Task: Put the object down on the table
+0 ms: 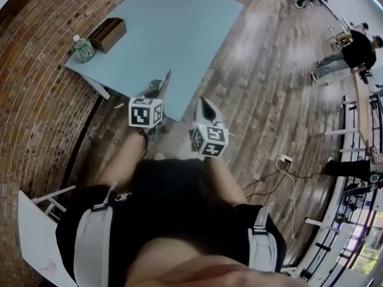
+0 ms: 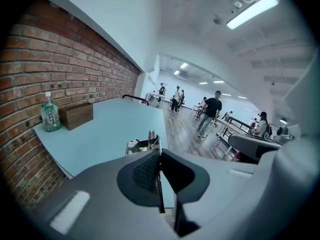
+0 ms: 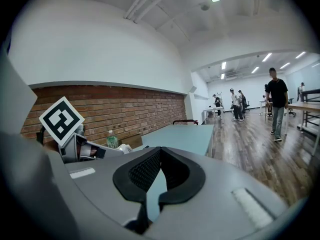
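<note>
The left hand-held gripper [image 1: 159, 89] was pressed together on a small, thin metal object [image 2: 143, 145] whose kind could not be made out. The piece stuck out past the jaw tips and hung just over the tabletop's near edge; as far as the left gripper view showed, it was above the pale blue surface rather than resting on it. The right hand-held gripper [image 1: 207, 110] was pressed together too, with nothing between its jaws; it was held just off the tabletop's near edge, beside the left one, over the wooden floor. The tabletop [image 1: 179, 28] had plenty of open room; a green bottle [image 1: 83, 48] and a brown box [image 1: 108, 33] stood side by side at its far left corner, by the brick wall, well apart from both tools.

Judging by this, the task was at its opening — the metal object was at the tabletop but not yet set down. What was left seemed to be lowering it onto the open surface near that edge, letting go, and drawing the left hand-held gripper clear.
</note>
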The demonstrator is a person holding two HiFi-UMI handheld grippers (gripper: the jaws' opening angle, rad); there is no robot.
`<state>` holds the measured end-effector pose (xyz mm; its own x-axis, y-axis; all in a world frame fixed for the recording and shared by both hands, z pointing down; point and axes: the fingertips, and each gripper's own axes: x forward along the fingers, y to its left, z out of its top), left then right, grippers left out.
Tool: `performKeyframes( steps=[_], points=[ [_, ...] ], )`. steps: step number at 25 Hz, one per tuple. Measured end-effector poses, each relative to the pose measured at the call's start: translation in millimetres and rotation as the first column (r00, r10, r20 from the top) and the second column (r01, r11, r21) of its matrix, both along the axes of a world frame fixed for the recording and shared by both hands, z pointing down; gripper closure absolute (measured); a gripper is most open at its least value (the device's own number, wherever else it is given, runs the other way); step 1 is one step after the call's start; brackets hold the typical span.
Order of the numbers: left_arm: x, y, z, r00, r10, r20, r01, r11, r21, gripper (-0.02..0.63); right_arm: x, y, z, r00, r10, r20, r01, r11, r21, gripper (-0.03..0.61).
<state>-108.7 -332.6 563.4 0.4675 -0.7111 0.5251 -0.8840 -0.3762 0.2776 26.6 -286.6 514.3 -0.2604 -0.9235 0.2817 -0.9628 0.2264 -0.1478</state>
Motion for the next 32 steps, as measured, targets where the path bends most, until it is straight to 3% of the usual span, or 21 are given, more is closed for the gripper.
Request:
performKeyframes(
  steps=[13,19,25,32],
  points=[
    [21.2,-38.0,21.2,1.000,-0.030,0.007,0.030,0.998,-0.051,0.606,32.8,-38.4,-0.9,1.000,-0.013,-0.010,0.013,1.000,-0.010,0.563],
    [29.1,-50.5,48.7,0.998,-0.053,0.034,0.056,0.992,-0.114,0.606,49.3,-52.1,4.0,1.000,-0.027,-0.013,0.026,0.999,-0.019,0.563],
    [28.8,-58.3,90.3,0.995,-0.093,0.021,0.095,0.971,-0.219,0.606,58.0,-60.6,8.3,0.999,-0.037,-0.005,0.037,0.999,-0.031,0.563],
    [41.8,-66.0,120.5,0.997,-0.072,0.033,0.078,0.958,-0.275,0.606,72.7,-65.2,16.6,1.000,-0.021,0.005,0.021,0.998,-0.063,0.563]
  ],
)
